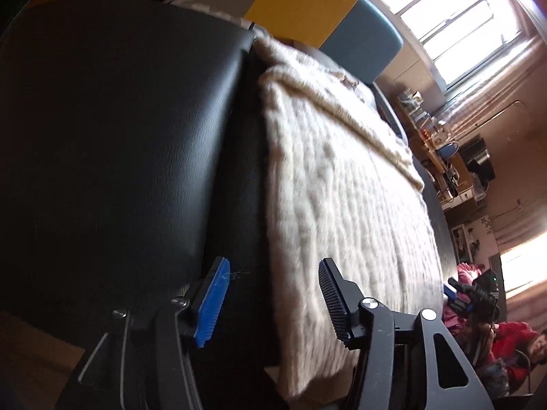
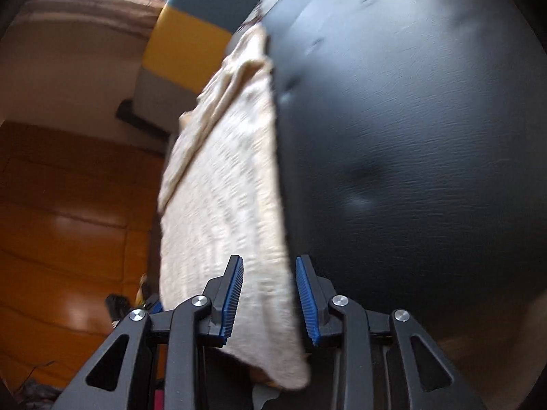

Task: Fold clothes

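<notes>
A cream knitted sweater [image 1: 342, 188] lies flat on a black leather-like surface [image 1: 119, 136], folded into a long strip. In the left wrist view my left gripper [image 1: 270, 304] stands open just off the sweater's near left edge, with nothing between its blue pad [image 1: 212, 300] and black pad [image 1: 333, 300]. In the right wrist view the same sweater [image 2: 225, 205] runs along the edge of the black surface [image 2: 410, 136], and its near corner hangs toward the camera. My right gripper [image 2: 270, 297] is open; the sweater's near edge lies in the gap, and the pads do not press on it.
A yellow and blue-grey cushion [image 1: 324, 10] stands beyond the sweater's far end. Bright windows [image 1: 454, 24] and a cluttered desk [image 1: 444, 143] lie to the right, with a person in red [image 1: 512, 341] low at the right. An orange wooden floor [image 2: 68, 222] shows left of the surface.
</notes>
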### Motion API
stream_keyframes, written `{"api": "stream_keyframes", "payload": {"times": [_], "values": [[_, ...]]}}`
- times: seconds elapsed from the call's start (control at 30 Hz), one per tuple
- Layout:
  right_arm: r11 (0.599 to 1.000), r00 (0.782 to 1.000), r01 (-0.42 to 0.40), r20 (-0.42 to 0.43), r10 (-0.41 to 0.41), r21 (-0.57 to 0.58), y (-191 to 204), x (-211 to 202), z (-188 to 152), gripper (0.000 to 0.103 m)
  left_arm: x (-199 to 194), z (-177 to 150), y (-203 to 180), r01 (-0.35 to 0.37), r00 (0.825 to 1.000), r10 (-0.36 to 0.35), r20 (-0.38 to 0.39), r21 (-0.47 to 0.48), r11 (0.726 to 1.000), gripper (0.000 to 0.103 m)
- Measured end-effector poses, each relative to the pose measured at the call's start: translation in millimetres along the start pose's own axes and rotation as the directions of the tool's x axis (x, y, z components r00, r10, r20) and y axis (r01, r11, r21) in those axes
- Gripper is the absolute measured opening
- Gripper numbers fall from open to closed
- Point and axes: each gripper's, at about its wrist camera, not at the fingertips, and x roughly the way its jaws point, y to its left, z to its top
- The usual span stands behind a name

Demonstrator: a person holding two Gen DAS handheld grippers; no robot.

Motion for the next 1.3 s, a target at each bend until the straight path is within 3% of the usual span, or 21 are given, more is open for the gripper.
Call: {"api": "stream_keyframes", "payload": {"times": [0.1,0.33,0.57,0.73,0.87,0.97,1.03,1.07,1.3], "values": [[0.999,0.998,-0.036,-0.057,0.034,-0.035,10,19,2,0.032,-1,-6,4,0.052,0.999,-0.052,-0.001,-0.022,0.998,0.066],[0.996,0.994,-0.036,-0.109,0.026,-0.084,24,38,9,0.032,-7,-11,16,0.156,0.988,-0.157,0.005,-0.096,0.983,0.069],[0.995,0.993,-0.020,-0.120,0.008,-0.103,31,44,12,0.032,-4,-13,-5,0.128,0.991,-0.128,-0.032,0.014,0.992,0.071],[0.985,0.993,0.004,-0.117,-0.024,-0.171,38,44,8,0.032,-2,-28,-16,0.162,0.986,-0.161,-0.047,0.019,0.987,0.071],[0.980,0.993,0.034,-0.106,-0.056,-0.198,36,41,6,0.020,3,-34,-17,0.192,0.980,-0.192,-0.042,-0.021,0.981,0.070],[0.978,0.993,0.046,-0.095,-0.066,-0.203,33,39,5,0.014,6,-35,-16,0.149,0.988,-0.149,-0.035,-0.023,0.989,0.051],[0.978,0.993,0.049,-0.091,-0.069,-0.205,33,38,4,0.014,9,-33,-13,0.122,0.992,-0.124,-0.039,-0.050,0.991,0.020],[0.978,0.993,0.051,-0.092,-0.071,-0.204,34,37,3,0.014,14,-32,-11,0.124,0.990,-0.128,-0.052,-0.077,0.989,0.010],[0.969,0.988,0.026,-0.141,-0.063,-0.247,43,41,-12,0.013,12,-36,-8,0.196,0.979,-0.201,-0.039,-0.099,0.976,0.009]]}}
